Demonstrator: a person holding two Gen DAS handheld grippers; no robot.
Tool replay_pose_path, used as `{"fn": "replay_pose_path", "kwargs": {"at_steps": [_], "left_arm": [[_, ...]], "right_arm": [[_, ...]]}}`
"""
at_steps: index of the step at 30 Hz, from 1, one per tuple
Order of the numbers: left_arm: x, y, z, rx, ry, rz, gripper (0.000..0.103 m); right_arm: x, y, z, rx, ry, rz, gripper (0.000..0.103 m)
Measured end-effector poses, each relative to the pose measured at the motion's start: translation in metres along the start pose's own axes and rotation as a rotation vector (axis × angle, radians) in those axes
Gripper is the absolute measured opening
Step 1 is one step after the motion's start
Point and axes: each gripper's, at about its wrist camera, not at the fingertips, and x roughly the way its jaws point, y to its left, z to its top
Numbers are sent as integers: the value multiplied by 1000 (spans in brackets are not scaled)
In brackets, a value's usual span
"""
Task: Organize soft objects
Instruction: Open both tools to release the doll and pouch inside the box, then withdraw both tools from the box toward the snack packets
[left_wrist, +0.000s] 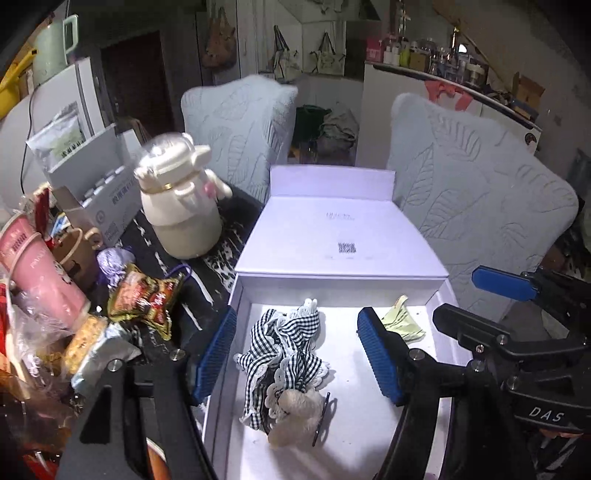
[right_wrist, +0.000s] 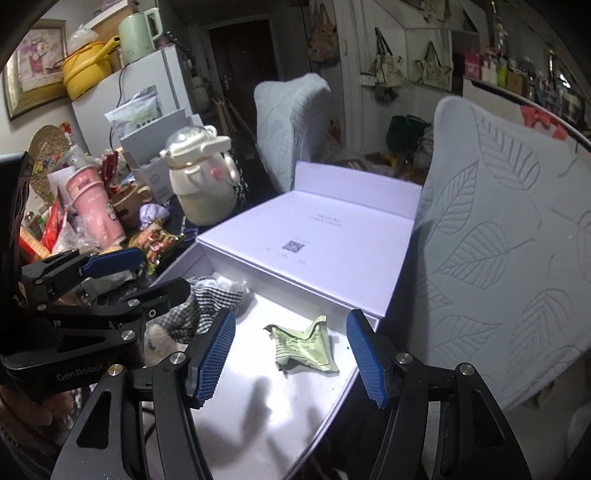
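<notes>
1. The open box (left_wrist: 439, 354) sits on the counter (left_wrist: 207, 258), its lid (left_wrist: 340, 236) lying flat behind it.
2. In the box, the checked cloth (left_wrist: 284, 347) lies left, a fluffy toy (left_wrist: 295, 417) before it, and the crumpled packet (right_wrist: 303, 347) right.
3. The kettle-shaped jug (left_wrist: 181, 206) and snack packets (left_wrist: 144, 299) stand left of the box.
4. Two chairs (left_wrist: 480, 206) stand behind.

White box (left_wrist: 439, 354) matt smooth cardboard; gingham scrunchie (left_wrist: 284, 343) woven cloth with lace trim, fluffy pompom (left_wrist: 295, 413); green sachet (right_wrist: 303, 347) crinkled paper; fingers (right_wrist: 216, 356) blue ribbed rubber on matt black plastic; chair covers (right_wrist: 498, 240) quilted fabric
</notes>
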Motion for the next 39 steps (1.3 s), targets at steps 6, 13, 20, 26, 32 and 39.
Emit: {"fn": "replay_pose_path", "kwargs": {"at_steps": [6,13,20,26,32,39], "left_arm": [[-35,0,6,-2,-52,0,68],[-77,-2,7,-6,-92,2,68],[-123,-4,-2,-3,-154,14,68],[-155,-6,-16,8,-182,30,68],[-184,-11,-36,8,-208,11,68],[-211,-21,-64,12,-231,-16,76]], "right_arm": [[-32,8,5,-4,-50,-8,63],[-74,22,6,-24,-116,-16,63],[-113,35,2,-29,-165,-29,63],[-147,50,-10,-37,-219,-36,70],[-174,62,-27,-36,-248,-53,75],[-201,71,-55,-44,-265,-85,77]]}}
